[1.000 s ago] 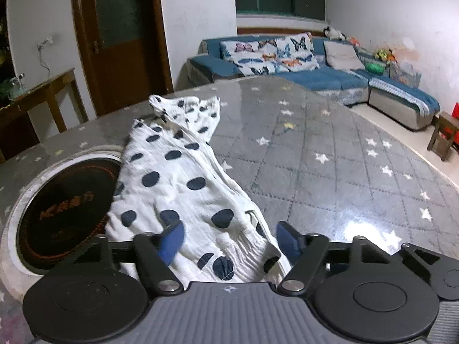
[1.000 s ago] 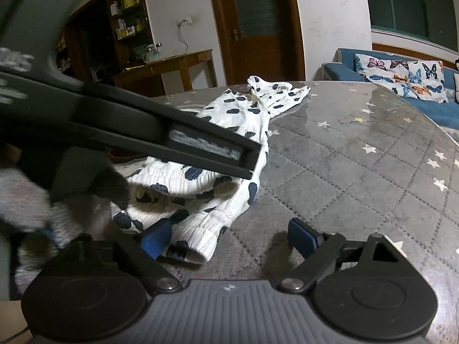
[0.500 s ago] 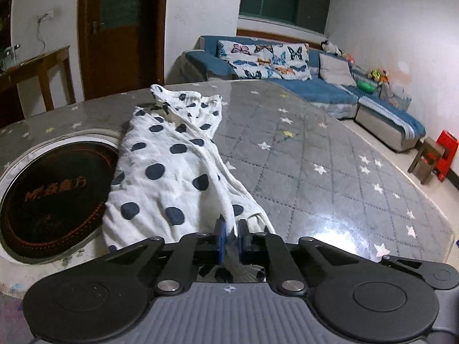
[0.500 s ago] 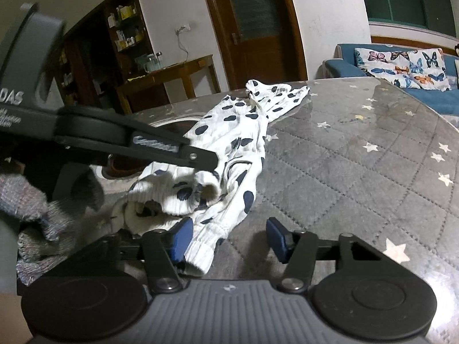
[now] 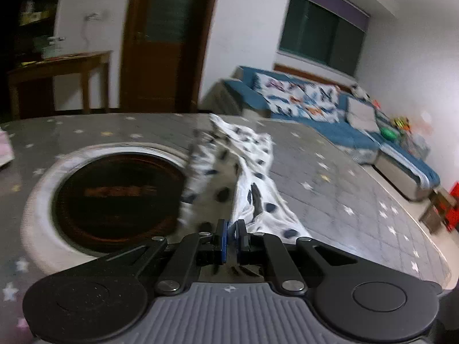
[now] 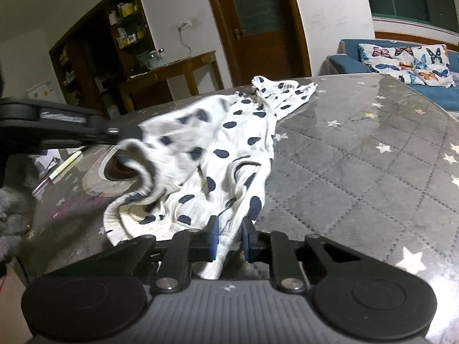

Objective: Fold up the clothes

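Note:
A white garment with dark blue dots (image 6: 229, 143) lies stretched along the grey starred tabletop (image 6: 358, 172), its far end near the table's back edge. My left gripper (image 5: 231, 236) is shut on the garment's (image 5: 252, 189) near hem and holds that edge raised off the table. In the right wrist view the left gripper (image 6: 126, 134) comes in from the left with the lifted cloth hanging from it. My right gripper (image 6: 229, 236) is shut on the other near hem, with cloth bunched between its blue pads.
A round recessed black burner with a pale ring (image 5: 114, 195) sits in the table left of the garment. A pen (image 6: 60, 169) lies at the left. Beyond the table stand a wooden side table (image 6: 172, 68), a door (image 6: 258, 28) and a blue sofa (image 5: 330, 120).
My left gripper has lifted the near hem and swung left and up. My right gripper has gone from open beside the hem to shut on it.

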The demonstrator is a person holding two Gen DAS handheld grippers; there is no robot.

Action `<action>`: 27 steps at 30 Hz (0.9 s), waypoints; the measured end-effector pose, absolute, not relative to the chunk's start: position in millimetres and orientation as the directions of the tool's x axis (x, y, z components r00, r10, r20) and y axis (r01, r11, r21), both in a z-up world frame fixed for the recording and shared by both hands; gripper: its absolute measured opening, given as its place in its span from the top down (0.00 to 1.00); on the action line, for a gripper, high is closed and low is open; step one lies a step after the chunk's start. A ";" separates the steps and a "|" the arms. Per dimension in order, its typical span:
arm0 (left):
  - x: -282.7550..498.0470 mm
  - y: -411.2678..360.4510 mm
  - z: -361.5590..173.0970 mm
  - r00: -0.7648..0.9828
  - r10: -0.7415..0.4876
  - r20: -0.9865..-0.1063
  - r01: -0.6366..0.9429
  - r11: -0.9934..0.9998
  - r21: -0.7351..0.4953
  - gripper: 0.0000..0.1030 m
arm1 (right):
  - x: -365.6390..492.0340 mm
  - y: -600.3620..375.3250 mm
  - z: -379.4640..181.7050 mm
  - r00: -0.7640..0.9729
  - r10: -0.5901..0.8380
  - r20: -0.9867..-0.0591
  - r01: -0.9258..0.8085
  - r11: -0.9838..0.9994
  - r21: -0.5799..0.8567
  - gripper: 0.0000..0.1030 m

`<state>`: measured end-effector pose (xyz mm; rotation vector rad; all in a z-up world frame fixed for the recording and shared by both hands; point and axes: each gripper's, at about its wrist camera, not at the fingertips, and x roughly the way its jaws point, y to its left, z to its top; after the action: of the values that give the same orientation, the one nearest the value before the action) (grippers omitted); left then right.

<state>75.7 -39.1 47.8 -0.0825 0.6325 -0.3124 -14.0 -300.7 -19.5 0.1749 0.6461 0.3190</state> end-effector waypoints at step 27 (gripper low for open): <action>-13.8 49.9 14.7 0.663 -0.284 -0.693 0.188 0.959 -0.212 0.89 | -71.7 -319.7 21.5 0.654 0.396 -0.645 -0.406 0.903 0.142 0.80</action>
<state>-13.8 49.9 14.7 -0.1263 0.8030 -0.2675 -71.7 -319.7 21.5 -0.0151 0.7280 0.4545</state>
